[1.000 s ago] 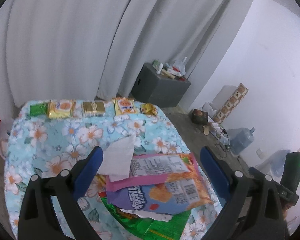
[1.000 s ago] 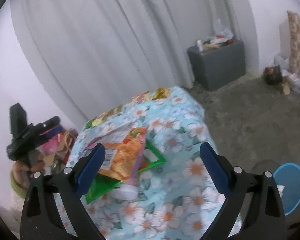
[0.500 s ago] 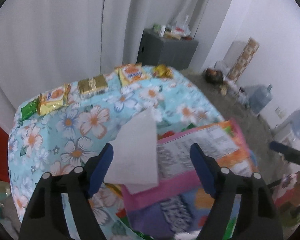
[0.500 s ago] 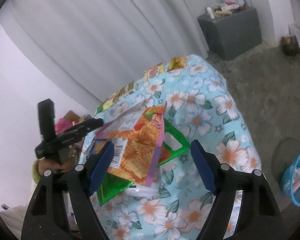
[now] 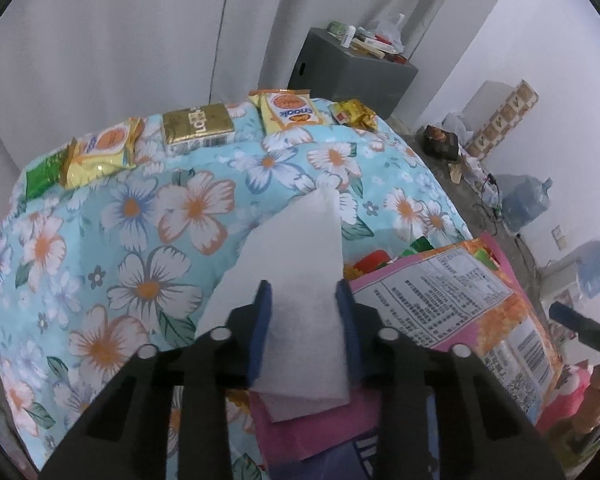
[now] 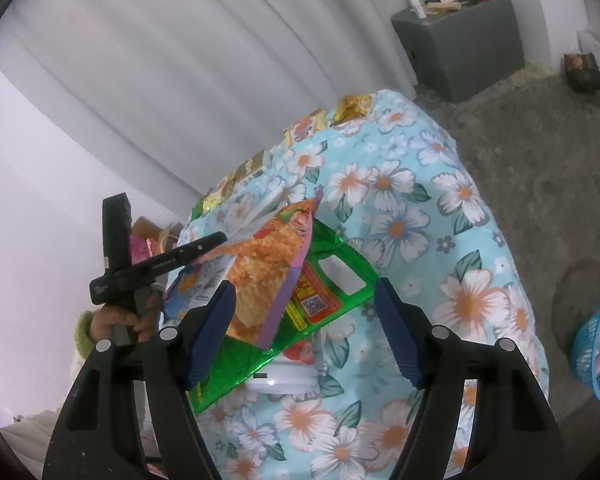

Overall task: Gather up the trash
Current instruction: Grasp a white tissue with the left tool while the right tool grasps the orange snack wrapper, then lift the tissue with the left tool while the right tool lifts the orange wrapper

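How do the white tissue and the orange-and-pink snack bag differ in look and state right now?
The white tissue is plain and soft; the orange-and-pink snack bag is glossy and covered in print. The tissue sits between the closing fingers of the left hand-held gripper; no gripper touches the bag. The tissue lies on top, the bag beneath. Both rest on the floral tablecloth.

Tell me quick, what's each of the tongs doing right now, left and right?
Left tongs: closing on the white tissue, pads at its edges.
Right tongs: open and closing, holding nothing, orange snack bag and green wrapper between the fingers.
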